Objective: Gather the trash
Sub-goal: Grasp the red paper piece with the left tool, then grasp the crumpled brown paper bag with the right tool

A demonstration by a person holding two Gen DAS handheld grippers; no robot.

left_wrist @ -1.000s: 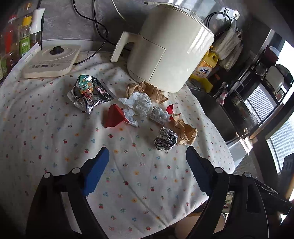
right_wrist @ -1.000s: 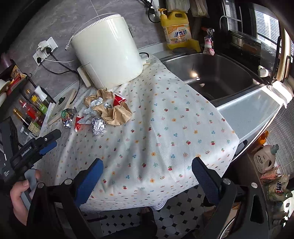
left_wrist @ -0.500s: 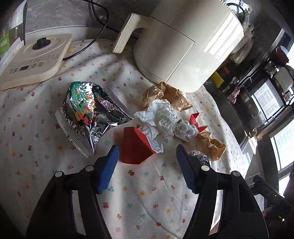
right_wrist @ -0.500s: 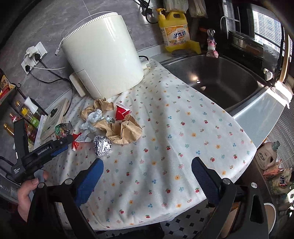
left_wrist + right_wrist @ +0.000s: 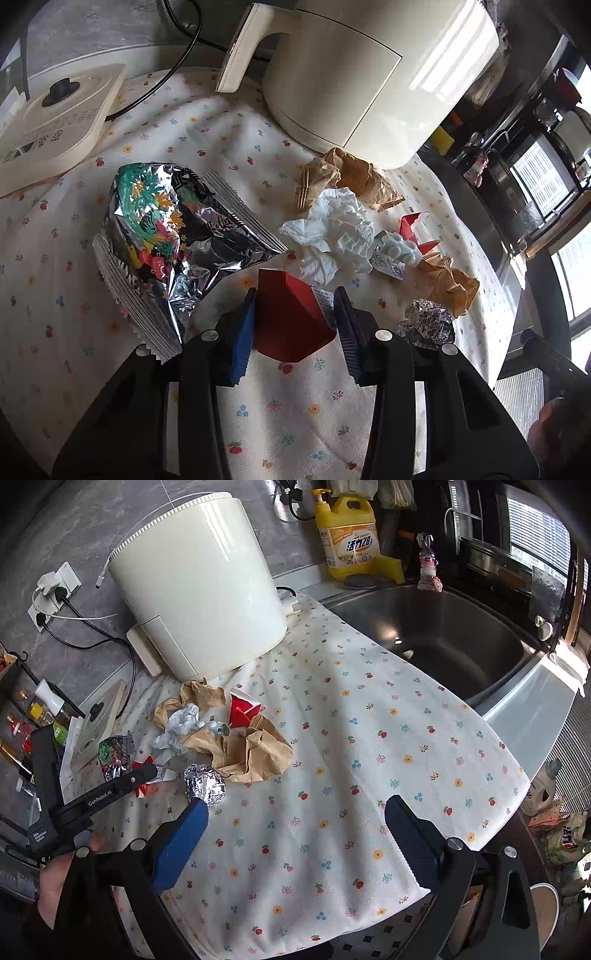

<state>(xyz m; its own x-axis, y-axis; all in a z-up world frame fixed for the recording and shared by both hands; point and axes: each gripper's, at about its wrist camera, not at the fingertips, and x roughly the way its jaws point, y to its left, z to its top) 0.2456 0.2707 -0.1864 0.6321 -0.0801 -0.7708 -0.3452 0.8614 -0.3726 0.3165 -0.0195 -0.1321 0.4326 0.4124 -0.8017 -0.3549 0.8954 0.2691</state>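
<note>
Red carton [image 5: 291,321], half hidden, sits clamped between the left gripper [image 5: 293,325] fingers; right gripper [image 5: 295,834] gapes wide, holding nothing.

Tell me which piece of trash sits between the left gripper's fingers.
The red folded carton. The left gripper straddles it; the foil snack bag, white tissue and foil ball lie outside the fingers.

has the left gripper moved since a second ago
Yes. The left gripper has advanced toward the cream air fryer, and its blue fingers now straddle the red folded paper carton.
</note>
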